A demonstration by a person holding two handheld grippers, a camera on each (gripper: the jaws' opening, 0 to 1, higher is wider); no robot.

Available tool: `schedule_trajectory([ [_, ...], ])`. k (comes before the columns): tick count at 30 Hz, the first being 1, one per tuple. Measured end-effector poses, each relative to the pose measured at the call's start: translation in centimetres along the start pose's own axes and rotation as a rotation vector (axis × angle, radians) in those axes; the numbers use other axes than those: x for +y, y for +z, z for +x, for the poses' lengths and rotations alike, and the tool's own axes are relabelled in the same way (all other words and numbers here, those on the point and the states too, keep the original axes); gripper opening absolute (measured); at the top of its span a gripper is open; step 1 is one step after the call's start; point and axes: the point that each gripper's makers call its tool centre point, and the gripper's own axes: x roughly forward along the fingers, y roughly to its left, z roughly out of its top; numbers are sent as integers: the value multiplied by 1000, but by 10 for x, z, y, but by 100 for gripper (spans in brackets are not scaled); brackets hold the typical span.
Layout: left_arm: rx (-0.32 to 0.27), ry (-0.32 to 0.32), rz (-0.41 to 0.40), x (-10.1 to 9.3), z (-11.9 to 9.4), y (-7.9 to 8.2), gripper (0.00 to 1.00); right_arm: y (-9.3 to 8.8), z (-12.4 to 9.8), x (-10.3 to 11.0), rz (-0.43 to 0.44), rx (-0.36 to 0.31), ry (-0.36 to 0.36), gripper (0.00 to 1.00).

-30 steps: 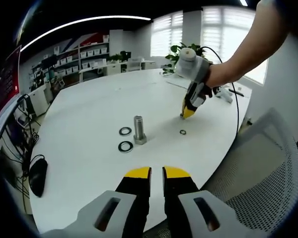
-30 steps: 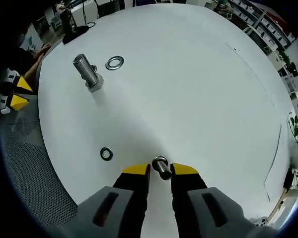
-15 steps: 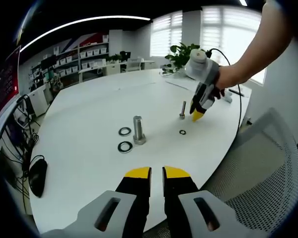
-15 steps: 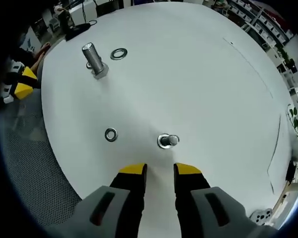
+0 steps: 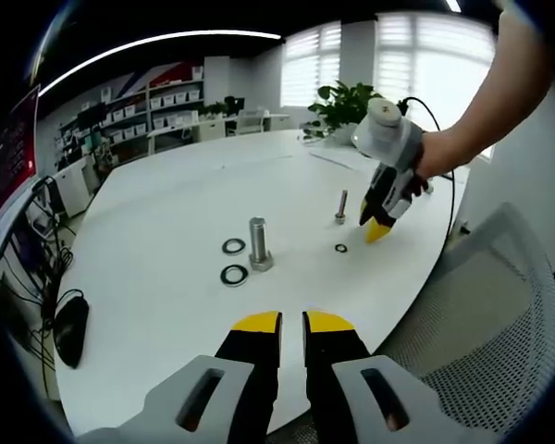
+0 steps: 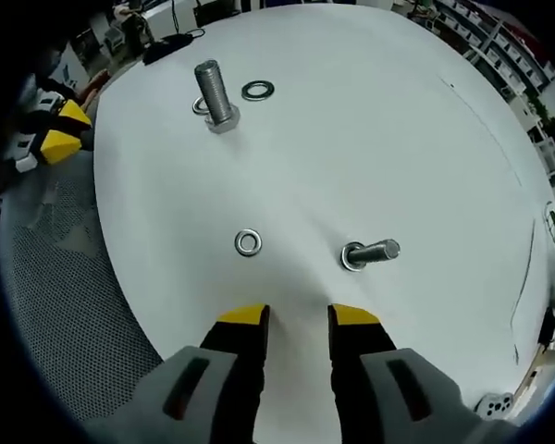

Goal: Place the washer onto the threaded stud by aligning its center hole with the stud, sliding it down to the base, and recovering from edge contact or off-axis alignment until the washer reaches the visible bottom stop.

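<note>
White round table (image 5: pixel 166 305): holds two studs and three washers.

Small stud (image 6: pixel 370 252): upright on its head, bare, near the table edge; also in the left gripper view (image 5: pixel 340 205).

Small washer (image 6: pixel 248 243): flat on the table just beside the small stud, not on it; also seen at (image 5: pixel 340 248).

Large stud (image 5: pixel 258 242): upright mid-table, two large washers (image 5: pixel 233 260) flat beside it, apart from it.

Right gripper (image 6: pixel 296 316): jaws parted, holding nothing, above the table with the small washer and small stud ahead of its tips; seen from the left gripper view (image 5: pixel 379 228).

Left gripper (image 5: pixel 291 322): jaws slightly apart, empty, over the near table edge.

Mesh chair (image 5: pixel 481 314): beside the table.
</note>
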Motion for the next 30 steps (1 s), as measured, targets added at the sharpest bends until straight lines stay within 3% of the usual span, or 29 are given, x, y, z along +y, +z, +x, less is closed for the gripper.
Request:
schedule_trajectory([
  [3, -1, 2, 1, 0, 0, 0, 7, 4, 3, 11, -53, 11, 10, 29],
  [8, -5, 3, -2, 1, -1, 1, 7, 18, 6, 22, -39, -27, 46, 32],
  [15, -5, 4, 1, 1, -1, 1, 7, 30, 9, 27, -54, -42, 54, 33],
  [21, -5, 5, 4, 1, -1, 1, 7, 39, 11, 23, -18, -78, 56, 32],
  [30, -5, 5, 8, 1, -1, 1, 6, 41, 12, 26, -138, 2, 81, 24],
])
